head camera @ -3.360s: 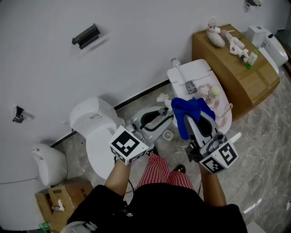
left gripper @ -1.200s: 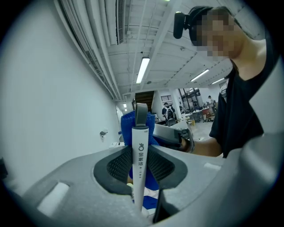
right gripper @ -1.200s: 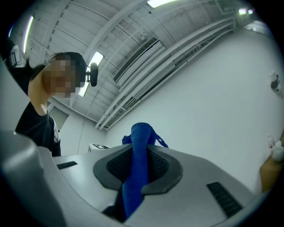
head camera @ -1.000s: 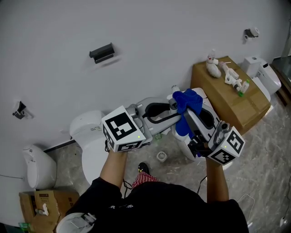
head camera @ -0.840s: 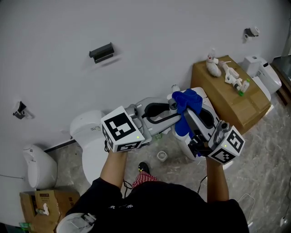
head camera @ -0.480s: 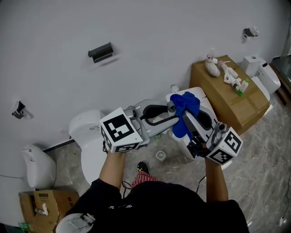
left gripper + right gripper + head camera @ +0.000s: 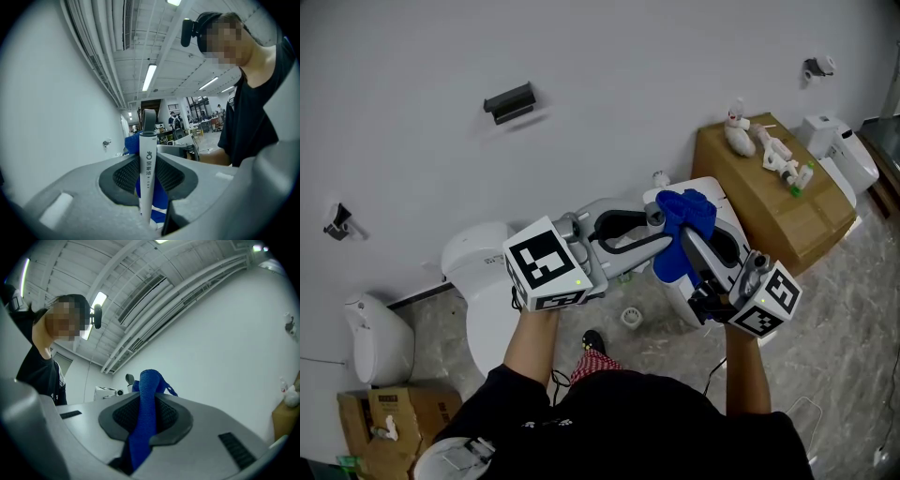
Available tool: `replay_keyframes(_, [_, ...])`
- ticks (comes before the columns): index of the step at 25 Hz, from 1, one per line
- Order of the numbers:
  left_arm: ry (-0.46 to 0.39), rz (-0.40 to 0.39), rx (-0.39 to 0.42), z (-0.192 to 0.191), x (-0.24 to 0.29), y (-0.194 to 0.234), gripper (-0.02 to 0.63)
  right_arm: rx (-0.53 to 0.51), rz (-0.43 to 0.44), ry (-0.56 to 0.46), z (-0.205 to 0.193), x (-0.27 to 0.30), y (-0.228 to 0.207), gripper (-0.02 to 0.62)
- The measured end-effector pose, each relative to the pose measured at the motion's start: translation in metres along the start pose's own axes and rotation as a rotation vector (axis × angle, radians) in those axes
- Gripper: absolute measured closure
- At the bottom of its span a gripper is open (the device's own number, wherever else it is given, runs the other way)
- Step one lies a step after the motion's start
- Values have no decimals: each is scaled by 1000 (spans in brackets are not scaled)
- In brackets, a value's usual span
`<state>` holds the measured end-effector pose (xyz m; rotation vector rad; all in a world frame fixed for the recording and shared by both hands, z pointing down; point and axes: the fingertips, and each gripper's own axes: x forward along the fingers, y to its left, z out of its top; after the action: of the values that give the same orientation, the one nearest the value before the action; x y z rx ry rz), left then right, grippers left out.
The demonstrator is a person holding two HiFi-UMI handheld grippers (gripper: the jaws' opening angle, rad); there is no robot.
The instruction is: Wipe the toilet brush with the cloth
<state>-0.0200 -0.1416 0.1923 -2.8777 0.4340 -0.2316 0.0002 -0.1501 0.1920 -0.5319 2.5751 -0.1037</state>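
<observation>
My left gripper (image 7: 649, 228) is shut on the toilet brush's white handle (image 7: 147, 143), which stands upright between the pads with its grey tip (image 7: 148, 121) above them. The brush head is hidden below the jaws. My right gripper (image 7: 682, 236) is shut on the blue cloth (image 7: 682, 217), which bunches over its fingertips and hangs down on the near side. In the right gripper view the cloth (image 7: 149, 386) rises between the pads, with the handle's grey tip (image 7: 129, 378) just to its left. Cloth and handle tip sit close together; I cannot tell whether they touch.
A white toilet (image 7: 478, 272) stands at the left and another white seat (image 7: 717, 199) under the right gripper. A small white cup (image 7: 631, 317) sits on the floor between them. At the right is a brown box (image 7: 783, 192) bearing small items. Low at the left is a cardboard box (image 7: 380, 422).
Since the earliest frame both grippers have risen and come together, bringing the cloth up to the handle's tip. Over the last second the cloth end has shifted only slightly.
</observation>
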Motion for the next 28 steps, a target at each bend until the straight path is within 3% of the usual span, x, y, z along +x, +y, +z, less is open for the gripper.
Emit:
replay_keyframes(15, [-48,-1,-52,4,-6,-3,503,18,-13,29,-15,-8,0,532])
replay_keyframes(28, [-52,-3,-34,13,-7,-10,504,12,-8,44,-21,-10,5,532])
